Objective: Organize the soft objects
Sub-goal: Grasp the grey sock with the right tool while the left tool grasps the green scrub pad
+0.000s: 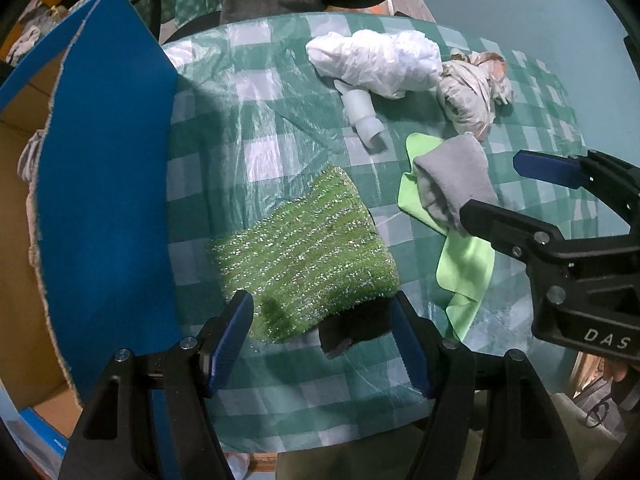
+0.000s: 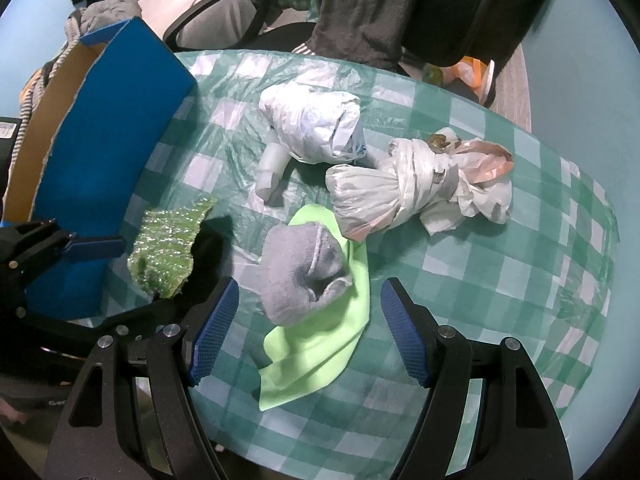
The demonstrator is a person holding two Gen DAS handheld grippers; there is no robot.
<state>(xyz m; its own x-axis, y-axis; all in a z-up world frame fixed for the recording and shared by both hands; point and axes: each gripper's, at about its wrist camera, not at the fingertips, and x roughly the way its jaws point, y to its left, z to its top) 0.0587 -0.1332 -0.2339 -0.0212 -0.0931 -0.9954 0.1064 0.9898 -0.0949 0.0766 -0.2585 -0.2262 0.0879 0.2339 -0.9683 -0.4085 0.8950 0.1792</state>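
Note:
A glittery green scrub sponge (image 1: 304,256) lies on the checked tablecloth, its near end between the fingers of my open left gripper (image 1: 322,332); it also shows in the right wrist view (image 2: 166,248). A rolled grey sock (image 2: 304,276) lies on a lime green cloth (image 2: 316,356), just ahead of my open right gripper (image 2: 308,332). In the left wrist view the sock (image 1: 452,180) and the cloth (image 1: 464,260) lie right of the sponge, with the right gripper (image 1: 508,188) open around the sock's right side.
A blue cardboard box (image 1: 104,184) stands open at the table's left; it also shows in the right wrist view (image 2: 104,152). A white plastic bag bundle (image 2: 316,124), a knotted bag (image 2: 416,184) and a small white bottle (image 2: 272,172) lie at the back. A chair with dark clothing (image 2: 360,8) stands behind.

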